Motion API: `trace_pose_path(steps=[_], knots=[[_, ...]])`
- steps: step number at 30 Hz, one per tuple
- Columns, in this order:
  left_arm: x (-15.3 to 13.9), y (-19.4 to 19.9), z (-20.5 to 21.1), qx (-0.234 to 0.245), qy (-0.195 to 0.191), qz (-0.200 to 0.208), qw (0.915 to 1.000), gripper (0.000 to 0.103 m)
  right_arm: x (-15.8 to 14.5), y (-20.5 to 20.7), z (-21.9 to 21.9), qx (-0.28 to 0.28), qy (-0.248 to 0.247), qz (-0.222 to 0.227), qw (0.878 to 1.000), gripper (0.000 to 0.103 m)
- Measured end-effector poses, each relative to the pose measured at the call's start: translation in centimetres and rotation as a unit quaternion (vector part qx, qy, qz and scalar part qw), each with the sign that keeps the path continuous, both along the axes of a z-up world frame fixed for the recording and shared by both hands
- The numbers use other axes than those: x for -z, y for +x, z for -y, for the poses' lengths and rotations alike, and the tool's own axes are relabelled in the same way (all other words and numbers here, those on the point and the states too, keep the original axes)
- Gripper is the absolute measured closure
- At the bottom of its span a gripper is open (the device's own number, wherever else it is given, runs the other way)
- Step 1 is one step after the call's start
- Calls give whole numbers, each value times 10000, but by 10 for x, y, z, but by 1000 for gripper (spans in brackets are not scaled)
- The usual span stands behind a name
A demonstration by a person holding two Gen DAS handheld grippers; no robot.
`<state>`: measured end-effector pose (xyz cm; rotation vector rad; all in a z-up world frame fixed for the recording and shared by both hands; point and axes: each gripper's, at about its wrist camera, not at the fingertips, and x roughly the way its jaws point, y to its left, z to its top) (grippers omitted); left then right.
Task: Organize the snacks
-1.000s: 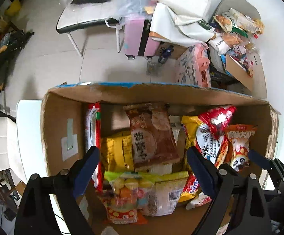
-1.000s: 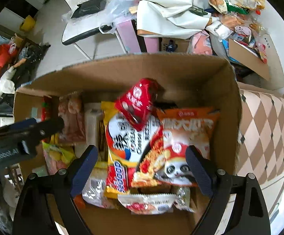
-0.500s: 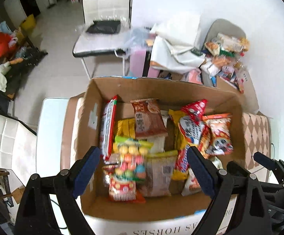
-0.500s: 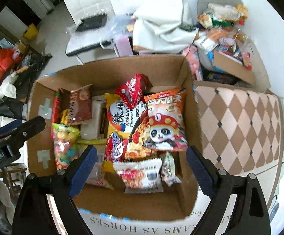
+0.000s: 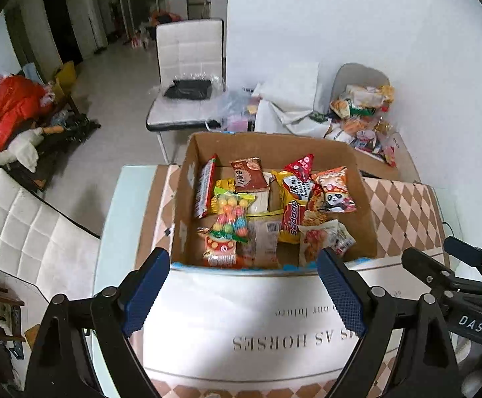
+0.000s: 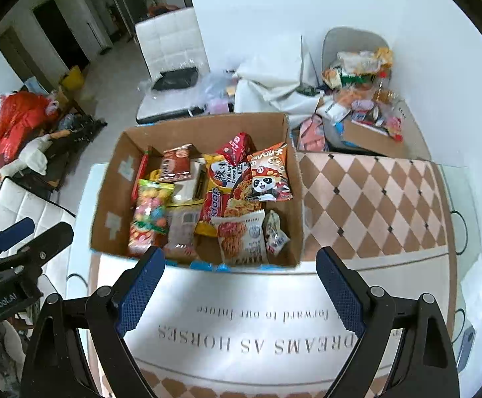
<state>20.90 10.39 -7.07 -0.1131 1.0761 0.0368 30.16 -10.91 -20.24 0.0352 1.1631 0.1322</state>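
On the table, cardboard box [image 5: 357,179] crammed with bright, perhaps jumbled, snack packets [image 6: 267,179], both claws spread empty.

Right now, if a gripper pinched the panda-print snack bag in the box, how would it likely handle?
The panda-print snack bag looks puffed and crinkly, so probably light and floppy, yielding under the pads. Its glossy film may slip. It leans on neighbouring packets in the cardboard box, so lifting it may shift them.

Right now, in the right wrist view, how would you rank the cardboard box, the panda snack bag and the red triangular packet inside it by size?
1. Cardboard box, by far the largest.
2. Panda snack bag.
3. Red triangular packet, the smallest, though it lies partly tucked behind other bags, so some of it is hidden.
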Motion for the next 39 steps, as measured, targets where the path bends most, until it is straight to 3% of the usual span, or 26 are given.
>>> trace_pose_path(steps=[11, 20, 26, 35, 37, 39], knots=[[-54, -86, 13, -70, 115, 511, 9986, 12, -79, -102, 18, 9, 172, 513, 9985, 8], [-88, -125, 16, -100, 137, 722, 9972, 12, -125, -153, 25, -82, 215, 781, 9967, 8], [-108, -139, 18, -110, 146, 952, 9953, 12, -143, -167, 24, -175, 147, 932, 9954, 8], [-112, -143, 22, -161, 223, 1054, 9941, 12, -152, -169, 22, -233, 163, 1059, 9940, 5], [-109, -140, 22, -175, 243, 1024, 9943, 3, -151, -167, 23, -200, 228, 1116, 9933, 5], [-106, -136, 21, -200, 300, 1031, 9940, 1, -148, -164, 21, -166, 203, 1180, 9927, 5]])
